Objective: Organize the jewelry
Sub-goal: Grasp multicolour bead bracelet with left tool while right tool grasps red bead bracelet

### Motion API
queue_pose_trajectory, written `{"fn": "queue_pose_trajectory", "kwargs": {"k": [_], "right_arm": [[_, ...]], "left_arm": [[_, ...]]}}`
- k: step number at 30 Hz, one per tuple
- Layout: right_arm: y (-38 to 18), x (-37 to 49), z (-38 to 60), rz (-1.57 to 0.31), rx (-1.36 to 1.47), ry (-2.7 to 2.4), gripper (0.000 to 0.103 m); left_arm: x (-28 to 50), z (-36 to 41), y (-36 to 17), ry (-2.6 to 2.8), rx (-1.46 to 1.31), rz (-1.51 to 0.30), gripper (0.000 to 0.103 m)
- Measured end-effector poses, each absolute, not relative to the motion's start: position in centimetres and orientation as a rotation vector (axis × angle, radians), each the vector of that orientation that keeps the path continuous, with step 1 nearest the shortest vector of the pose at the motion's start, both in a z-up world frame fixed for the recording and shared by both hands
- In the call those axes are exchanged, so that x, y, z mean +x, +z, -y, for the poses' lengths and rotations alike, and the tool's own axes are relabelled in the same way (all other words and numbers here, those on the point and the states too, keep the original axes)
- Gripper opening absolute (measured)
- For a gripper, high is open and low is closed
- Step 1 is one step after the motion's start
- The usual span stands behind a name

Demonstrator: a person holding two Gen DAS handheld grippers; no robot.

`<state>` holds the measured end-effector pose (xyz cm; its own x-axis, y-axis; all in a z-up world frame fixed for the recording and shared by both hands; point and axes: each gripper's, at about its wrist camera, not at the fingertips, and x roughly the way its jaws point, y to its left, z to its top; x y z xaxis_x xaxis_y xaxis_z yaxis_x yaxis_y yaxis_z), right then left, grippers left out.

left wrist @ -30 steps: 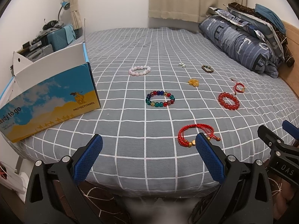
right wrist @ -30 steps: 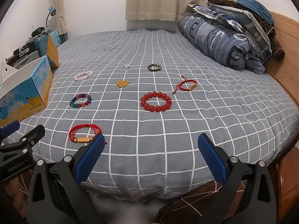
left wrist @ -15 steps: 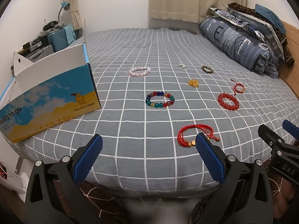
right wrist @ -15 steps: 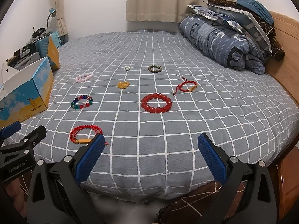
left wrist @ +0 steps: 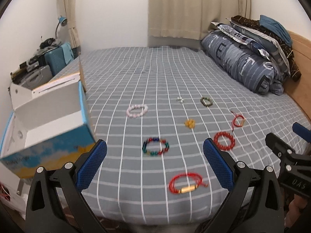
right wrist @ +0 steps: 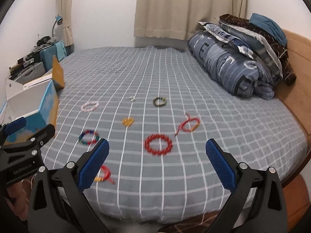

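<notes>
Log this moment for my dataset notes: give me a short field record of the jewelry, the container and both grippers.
surface: grey checked bedsheet
container: open blue and yellow cardboard box, at the bed's left edge
nearest piece: red cord bracelet with gold tube, in front of the left gripper
beaded bracelets: multicolour, red, pink, dark green
other pieces: second red cord bracelet, amber charm, small silver piece
left gripper: jaws open, holding nothing
right gripper: jaws open, holding nothing

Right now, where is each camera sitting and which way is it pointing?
Left wrist: on the left gripper, looking along its open fingers across the bed; right gripper at the right edge.
Right wrist: on the right gripper, same direction; left gripper at left.
Both show the box and red bead bracelet.
</notes>
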<state>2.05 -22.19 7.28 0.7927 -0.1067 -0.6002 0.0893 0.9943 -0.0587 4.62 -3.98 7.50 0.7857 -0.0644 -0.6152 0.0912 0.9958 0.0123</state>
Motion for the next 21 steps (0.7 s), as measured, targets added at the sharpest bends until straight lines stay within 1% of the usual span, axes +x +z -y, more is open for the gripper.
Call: {"fn": "queue_pose_trajectory", "kwargs": {"k": [4,7,15,20,21], "right_arm": [[7.3,6.4,22.8,-0.717,-0.025,-0.101,0.096],[5.7,10.1,23.4,-0.804,0.005,-0.107,0.096],[-1.2,17.4,24.4,-0.995,0.046,-0.119,0.096],[-4.6,18.6,25.0,-1.06,0.063,-0.105,0.096],[-5.2,18.8,25.1,-1.074,0.068,-0.105,0.094]], "left_arm": [[8.7,4.7,6.8,-0.107,0.035,-0.738,0.097],[11.2,5.0,5.5,-0.121,0.044,-0.774,0.097],[17.9,5.1,-0.2,-0.096,0.051,-0.937,0.097],[19.2,4.5,-3.2,-0.096,0.05,-0.99,0.096],[19.4,4.4,-3.8,-0.093,0.053,-1.0,0.094]]}}
